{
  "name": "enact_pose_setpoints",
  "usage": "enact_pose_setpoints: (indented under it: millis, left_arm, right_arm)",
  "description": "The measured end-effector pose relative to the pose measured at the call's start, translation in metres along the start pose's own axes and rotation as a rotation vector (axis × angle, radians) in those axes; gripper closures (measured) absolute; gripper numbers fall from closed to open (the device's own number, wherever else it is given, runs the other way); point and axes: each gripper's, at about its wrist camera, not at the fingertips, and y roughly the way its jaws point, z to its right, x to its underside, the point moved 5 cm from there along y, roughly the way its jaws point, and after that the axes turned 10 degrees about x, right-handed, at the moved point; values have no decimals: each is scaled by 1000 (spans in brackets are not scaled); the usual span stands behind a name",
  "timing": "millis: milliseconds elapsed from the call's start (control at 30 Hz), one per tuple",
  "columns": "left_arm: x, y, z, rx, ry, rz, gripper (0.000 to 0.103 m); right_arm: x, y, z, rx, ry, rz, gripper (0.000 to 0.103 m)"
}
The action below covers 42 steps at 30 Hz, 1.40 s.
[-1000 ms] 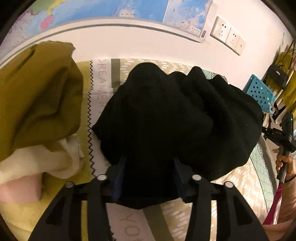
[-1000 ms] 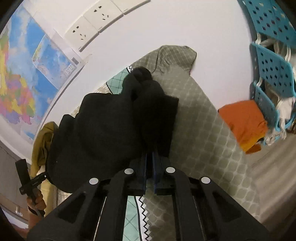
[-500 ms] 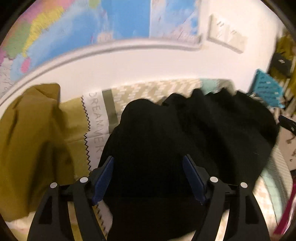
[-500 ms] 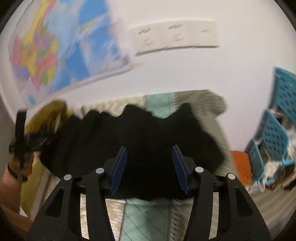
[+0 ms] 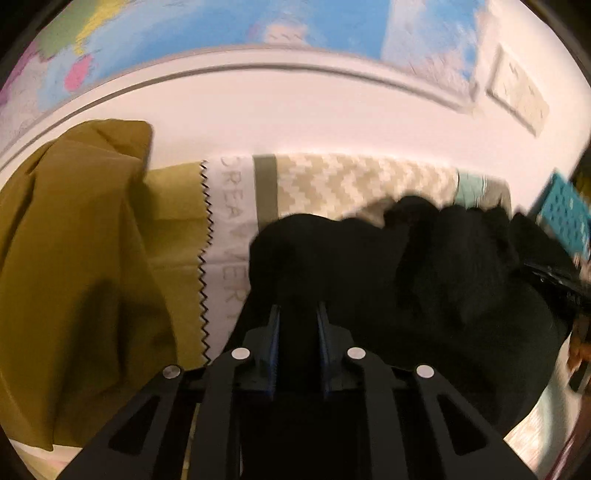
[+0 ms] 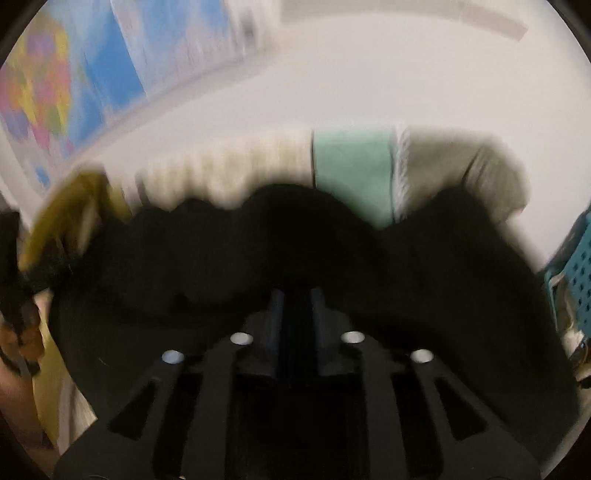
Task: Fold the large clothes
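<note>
A black garment (image 5: 424, 277) lies bunched across the patterned bed cover (image 5: 351, 181). My left gripper (image 5: 297, 314) is over its left part. The jaws are closing to a narrow gap, with a fold of the black cloth pinched between the blue pads. The right wrist view is blurred by motion. There the black garment (image 6: 221, 266) fills the middle, and my right gripper (image 6: 295, 295) is over its near edge. Its jaws are closing too, and dark cloth fills the slim gap between them.
An olive garment (image 5: 74, 240) is heaped at the left of the bed, against the white wall. A map (image 5: 221, 26) and wall sockets (image 5: 517, 96) hang above. A blue perforated basket (image 5: 565, 210) stands past the bed's right end. A hand (image 6: 18, 332) shows at the left edge.
Both grippers let go of the bundled cloth, opened wide, shifted along the garment and narrowed onto it again. The right view rolled upright. The garment now lies lower and more spread.
</note>
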Motion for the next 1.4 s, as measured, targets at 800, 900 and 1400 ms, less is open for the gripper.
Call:
enact_pose_setpoints:
  millis: [800,900,1400]
  left_arm:
    - [8,-36,58,32,161,95,52]
    - [10,-37,59,20,175,103,51]
    - [33,-61,40,14,113,119,35]
  right_arm:
    - [36,-79,106,63,201,166,50]
    - [49,-112,104,58,194,224,42]
    - [107,-98,118,15,319,154,28]
